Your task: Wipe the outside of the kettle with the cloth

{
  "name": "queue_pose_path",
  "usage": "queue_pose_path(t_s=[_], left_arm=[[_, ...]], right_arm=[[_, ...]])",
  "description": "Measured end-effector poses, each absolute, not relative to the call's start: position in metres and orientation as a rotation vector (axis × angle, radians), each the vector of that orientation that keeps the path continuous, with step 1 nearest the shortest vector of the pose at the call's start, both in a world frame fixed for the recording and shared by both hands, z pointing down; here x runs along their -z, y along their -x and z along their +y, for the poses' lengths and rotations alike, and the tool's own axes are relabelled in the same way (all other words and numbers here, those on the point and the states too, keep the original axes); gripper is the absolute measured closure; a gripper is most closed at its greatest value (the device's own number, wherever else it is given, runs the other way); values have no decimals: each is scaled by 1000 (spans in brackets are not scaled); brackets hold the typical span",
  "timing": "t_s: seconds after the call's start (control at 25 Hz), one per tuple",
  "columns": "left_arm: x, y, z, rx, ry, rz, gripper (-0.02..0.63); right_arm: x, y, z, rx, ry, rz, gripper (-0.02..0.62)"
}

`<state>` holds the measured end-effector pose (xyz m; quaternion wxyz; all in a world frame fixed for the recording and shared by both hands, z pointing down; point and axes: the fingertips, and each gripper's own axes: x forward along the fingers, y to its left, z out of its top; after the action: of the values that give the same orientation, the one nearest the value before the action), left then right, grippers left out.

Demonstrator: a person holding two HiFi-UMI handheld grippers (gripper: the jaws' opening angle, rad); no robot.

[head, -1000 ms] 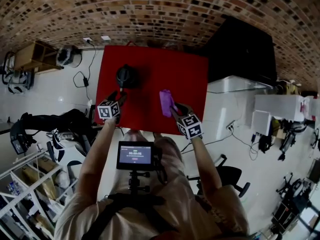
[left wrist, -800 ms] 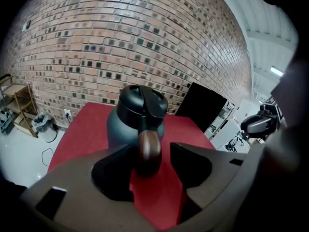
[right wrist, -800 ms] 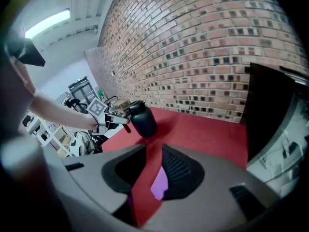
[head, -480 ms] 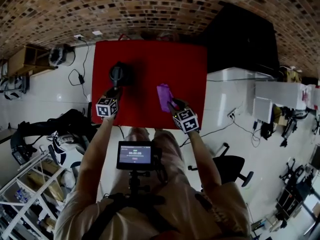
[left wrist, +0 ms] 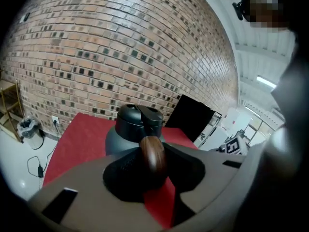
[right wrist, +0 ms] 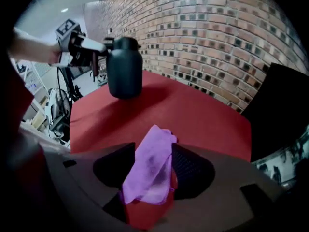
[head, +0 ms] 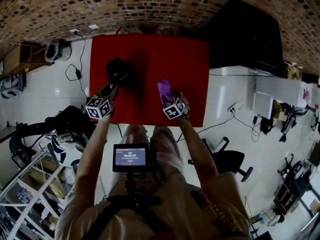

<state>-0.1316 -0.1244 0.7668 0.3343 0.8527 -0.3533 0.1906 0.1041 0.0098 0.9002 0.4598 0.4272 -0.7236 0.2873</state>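
A dark kettle (head: 118, 71) stands on the left part of the red table (head: 190, 64). My left gripper (head: 111, 88) is shut on its brown wooden handle (left wrist: 152, 153), with the kettle's body (left wrist: 128, 129) just beyond the jaws. In the right gripper view the kettle (right wrist: 124, 66) stands upright at the far left, the left gripper (right wrist: 89, 47) at its side. A purple cloth (head: 165, 90) lies on the table near the front edge. My right gripper (head: 168, 99) points steeply down over it. Its jaws are opening, and the cloth (right wrist: 149, 170) lies loose between them.
A black cabinet (head: 240, 39) stands against the table's right side, with a brick wall (head: 150, 4) behind. Cables (head: 77, 74) run over the white floor at the left. An office chair (head: 225, 164) stands to the right of the person. A small screen (head: 131, 157) hangs at the chest.
My right gripper has come down to the table with the cloth and its jaws have spread. My left gripper has closed on the kettle's handle and lifted slightly.
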Motion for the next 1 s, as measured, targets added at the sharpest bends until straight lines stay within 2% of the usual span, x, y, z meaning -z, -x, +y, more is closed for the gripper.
queue_pose_path(t_s=[0.2,0.24,0.32,0.48,0.68,0.88,1.0], left_arm=[[-726,126,-106,-435,-2277,-829,508],[-716,124,-103,-423,-2289,-810,508],[-699,121,-99,-412,-2318,-772,508],[-671,114,-100,-381,-2378,-713,508],[-630,101,-108,-331,-2451,-643,509],[-587,80,-110,-316,-2523,-548,509],[-559,63,-110,-343,-2574,-492,509]], right_arm=[[-962,-101,5,-738,-989,-1683,325],[-966,-100,5,-763,-999,-1690,346],[-969,-96,9,-805,-1003,-1712,468],[-949,-98,6,-891,-1090,-1775,497],[-829,-115,-46,-898,-1352,-1994,499],[-630,-122,-97,-737,-1532,-2311,500],[-528,-94,-108,-569,-1509,-2465,500]])
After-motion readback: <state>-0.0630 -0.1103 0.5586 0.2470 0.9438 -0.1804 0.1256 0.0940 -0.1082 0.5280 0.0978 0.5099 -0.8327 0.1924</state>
